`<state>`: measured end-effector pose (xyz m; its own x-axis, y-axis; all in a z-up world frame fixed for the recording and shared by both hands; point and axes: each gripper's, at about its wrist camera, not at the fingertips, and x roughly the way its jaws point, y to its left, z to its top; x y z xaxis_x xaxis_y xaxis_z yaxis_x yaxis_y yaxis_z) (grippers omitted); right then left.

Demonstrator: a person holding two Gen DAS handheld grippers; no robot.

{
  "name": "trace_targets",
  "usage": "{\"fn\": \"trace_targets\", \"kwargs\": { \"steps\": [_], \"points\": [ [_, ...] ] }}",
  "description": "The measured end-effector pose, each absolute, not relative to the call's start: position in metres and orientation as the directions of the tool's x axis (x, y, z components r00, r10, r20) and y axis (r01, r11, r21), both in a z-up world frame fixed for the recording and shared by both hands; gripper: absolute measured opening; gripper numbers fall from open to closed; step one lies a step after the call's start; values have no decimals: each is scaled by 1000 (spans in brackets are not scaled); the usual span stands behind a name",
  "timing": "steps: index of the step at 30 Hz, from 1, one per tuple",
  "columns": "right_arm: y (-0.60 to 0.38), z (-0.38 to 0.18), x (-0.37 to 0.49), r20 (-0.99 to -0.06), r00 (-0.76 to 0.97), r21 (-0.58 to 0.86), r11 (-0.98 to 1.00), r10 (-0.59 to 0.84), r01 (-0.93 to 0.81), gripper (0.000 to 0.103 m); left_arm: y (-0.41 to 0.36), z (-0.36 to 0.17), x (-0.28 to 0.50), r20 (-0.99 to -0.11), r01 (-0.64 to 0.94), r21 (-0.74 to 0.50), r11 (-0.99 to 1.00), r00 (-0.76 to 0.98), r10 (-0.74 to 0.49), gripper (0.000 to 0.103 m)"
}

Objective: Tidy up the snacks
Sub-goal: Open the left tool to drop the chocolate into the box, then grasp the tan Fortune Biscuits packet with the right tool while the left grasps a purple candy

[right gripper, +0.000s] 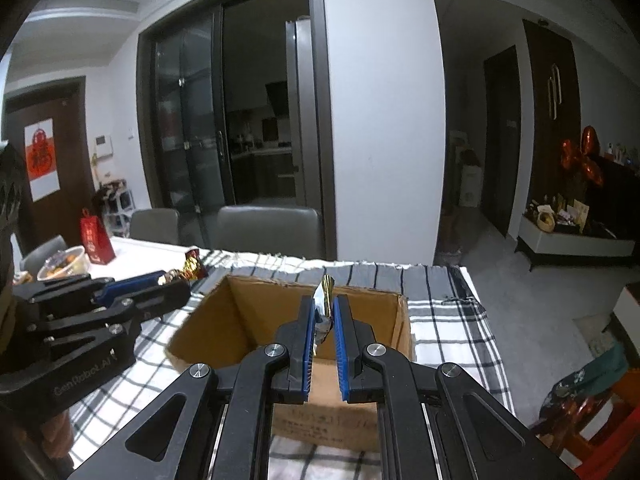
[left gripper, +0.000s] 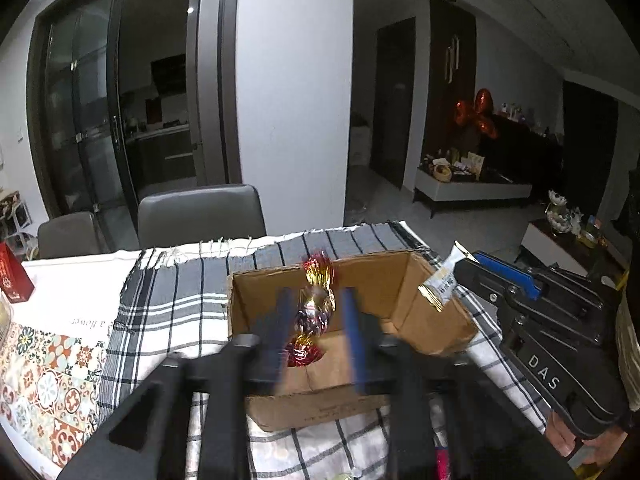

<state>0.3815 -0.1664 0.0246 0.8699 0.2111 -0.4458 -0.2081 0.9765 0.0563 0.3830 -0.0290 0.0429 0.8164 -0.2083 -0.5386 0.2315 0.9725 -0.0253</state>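
Observation:
An open cardboard box point(left gripper: 436, 320) point(right gripper: 208, 320) stands on a black-and-white checked cloth point(left gripper: 172, 292). My left gripper point(left gripper: 316, 296) hovers over the box with its blurred jaws parted. A red-and-gold twist-wrapped candy point(left gripper: 314, 312) hangs between them, with a small gap on each side. In the right wrist view the same candy point(right gripper: 193, 265) shows at the tip of the left gripper point(right gripper: 176, 280). My right gripper point(right gripper: 325, 300) is shut on a white-and-gold wrapped candy point(right gripper: 323, 304) above the box. That candy point(left gripper: 442, 284) sticks out of the right gripper point(left gripper: 464, 268) at the box's right wall.
A red gift bag point(right gripper: 96, 240) and a plastic tub of food point(right gripper: 64, 264) sit at the table's far left. Two grey chairs point(left gripper: 200, 216) stand behind the table. The cloth ends at the table's right edge point(right gripper: 476, 304), with floor beyond.

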Motion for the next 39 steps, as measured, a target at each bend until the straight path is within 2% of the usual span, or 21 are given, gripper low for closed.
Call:
{"fn": "trace_targets", "kwargs": {
  "steps": [1,2,4,9,11,15,18,24,28,31,39],
  "points": [
    [-168,24,384,-454,867,62,977,208,-202,16,-27,42,384,-535,217,-25,976,822,-197,54],
    [-170,23,384,-457,866,68,979,202,-193,28,-26,43,383,-531,206,-20,978,827,-185,55],
    [-174,23,380,-450,872,68,981,192,-181,36,-24,43,377,-528,201,-10,980,831,-176,55],
    [-180,26,360,-438,875,86,978,206,-187,36,-21,43,355,-516,204,-15,979,837,-183,65],
    [-180,27,351,-439,873,94,978,210,-188,45,-19,45,342,-509,206,-14,978,841,-184,69],
    [-181,30,324,-422,880,89,976,219,-199,46,-15,46,313,-484,192,-3,981,859,-169,75],
    [-182,30,305,-417,882,105,975,220,-194,56,-10,47,294,-463,179,7,984,873,-156,79],
    [-181,30,273,-400,888,100,974,227,-204,57,-3,47,256,-435,171,26,985,889,-143,85],
    [-181,27,253,-400,887,110,973,229,-202,57,-3,43,231,-417,164,42,985,899,-132,85],
    [-184,22,241,-402,890,112,976,217,-187,65,-2,38,216,-405,165,51,985,905,-131,85],
    [-194,1,210,-430,883,140,980,186,-138,65,-9,11,186,-411,228,67,971,894,-182,85]
  ]
}}
